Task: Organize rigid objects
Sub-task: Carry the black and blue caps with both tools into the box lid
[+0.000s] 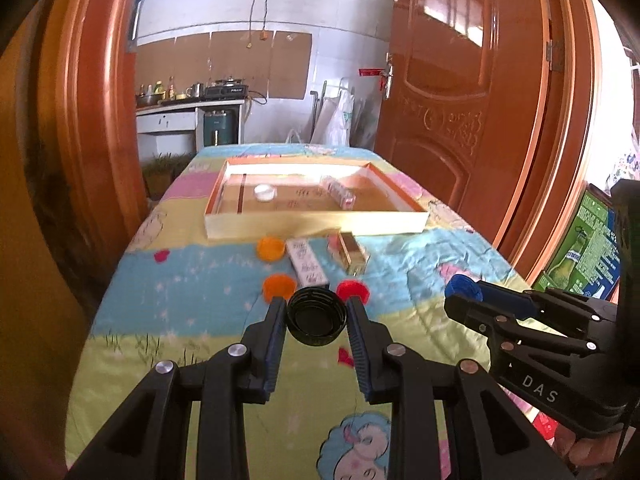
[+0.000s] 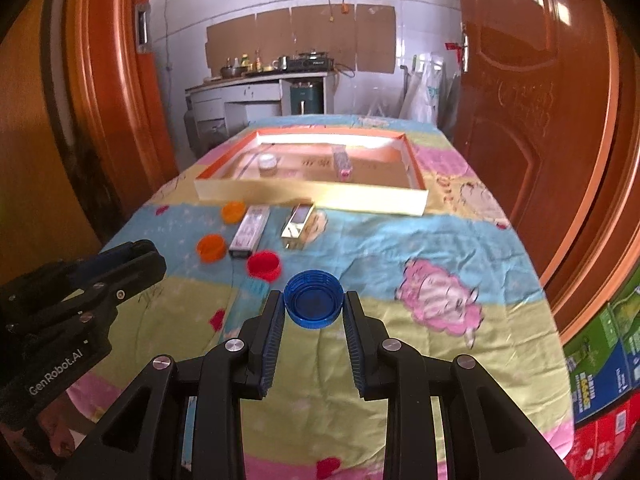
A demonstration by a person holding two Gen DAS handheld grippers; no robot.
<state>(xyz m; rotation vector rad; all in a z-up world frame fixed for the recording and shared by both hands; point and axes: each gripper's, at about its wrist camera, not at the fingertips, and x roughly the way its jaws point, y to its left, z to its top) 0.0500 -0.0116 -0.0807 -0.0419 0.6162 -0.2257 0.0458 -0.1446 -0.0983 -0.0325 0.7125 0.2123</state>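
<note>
Caps gripped both sides: left gripper [image 1: 317, 303] pinches black cap [image 1: 315, 316] between its jaws, right gripper [image 2: 313, 297] pinches blue cap [image 2: 314, 298].

Both cameras ride on hand-held grippers and look forward and downward along their own fingers, across a table draped in a cartoon-print cloth [image 1: 192, 304] toward a kitchen beyond an open doorway. The left wrist view sits close above the near end of the table, the right gripper [image 1: 460, 292] entering at its right edge. The right wrist view stands just beside it, facing the same way, the left gripper [image 2: 140, 256] at its left edge. Both views share the cloth, the shallow cardboard tray [image 1: 312, 232] at mid-table, the loose items before it, the kitchen counter [image 2: 256, 80] and the wooden door [image 2: 520, 100].
</note>
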